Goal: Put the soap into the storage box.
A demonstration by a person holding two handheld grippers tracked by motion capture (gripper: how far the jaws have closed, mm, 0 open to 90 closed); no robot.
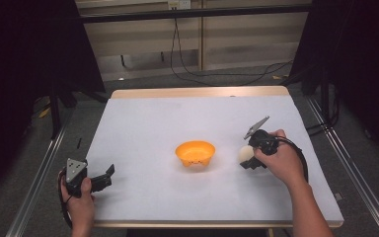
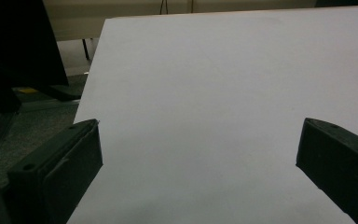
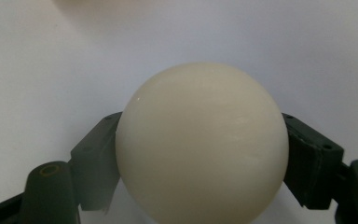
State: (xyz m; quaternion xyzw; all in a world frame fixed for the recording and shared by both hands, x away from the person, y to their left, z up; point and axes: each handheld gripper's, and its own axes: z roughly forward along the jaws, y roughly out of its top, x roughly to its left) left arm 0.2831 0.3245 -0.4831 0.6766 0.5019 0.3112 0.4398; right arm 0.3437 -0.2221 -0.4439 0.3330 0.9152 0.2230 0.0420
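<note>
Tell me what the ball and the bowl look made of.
Ball: cream, smooth, faint sheen and streaks; likely hard plastic, possibly wood or resin. Bowl: bright orange, even colour, thin rim; probably moulded plastic, matte to slightly glossy.

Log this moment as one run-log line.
right hand-held gripper: shut on ball | left hand-held gripper: open, idle | bowl: empty, mid-table

A smooth cream-white ball point(image 3: 201, 142), seemingly just above the table, right of the orange bowl point(image 1: 195, 154).
</note>
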